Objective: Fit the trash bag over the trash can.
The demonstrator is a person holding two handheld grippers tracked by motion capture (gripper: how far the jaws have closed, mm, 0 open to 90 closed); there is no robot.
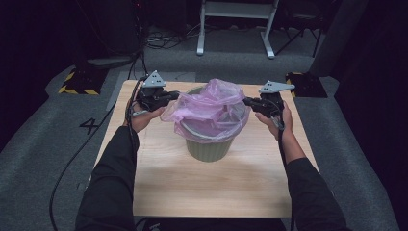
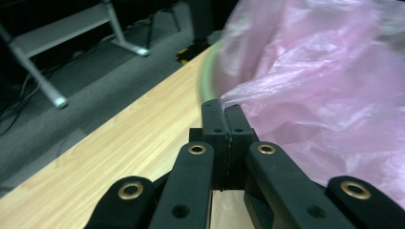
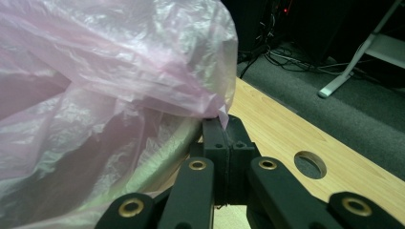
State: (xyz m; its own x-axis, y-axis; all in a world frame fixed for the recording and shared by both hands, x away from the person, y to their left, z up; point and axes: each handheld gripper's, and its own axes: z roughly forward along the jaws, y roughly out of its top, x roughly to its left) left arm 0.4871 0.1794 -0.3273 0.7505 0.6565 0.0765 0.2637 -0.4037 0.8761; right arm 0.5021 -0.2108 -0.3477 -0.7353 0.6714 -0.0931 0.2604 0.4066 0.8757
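The pink bag (image 1: 211, 108) hides the inside of the green bin (image 1: 209, 147) it lines, near the tabletop's (image 1: 163, 178) far edge, with the left gripper (image 1: 169, 97) and right gripper (image 1: 248, 102) each clenched on its edge.

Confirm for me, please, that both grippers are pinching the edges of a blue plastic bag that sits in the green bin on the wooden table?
Not quite: the bag is pink, not blue, as the high view shows. The left gripper and right gripper do pinch its edges, and it sits in the green bin on the wooden table.
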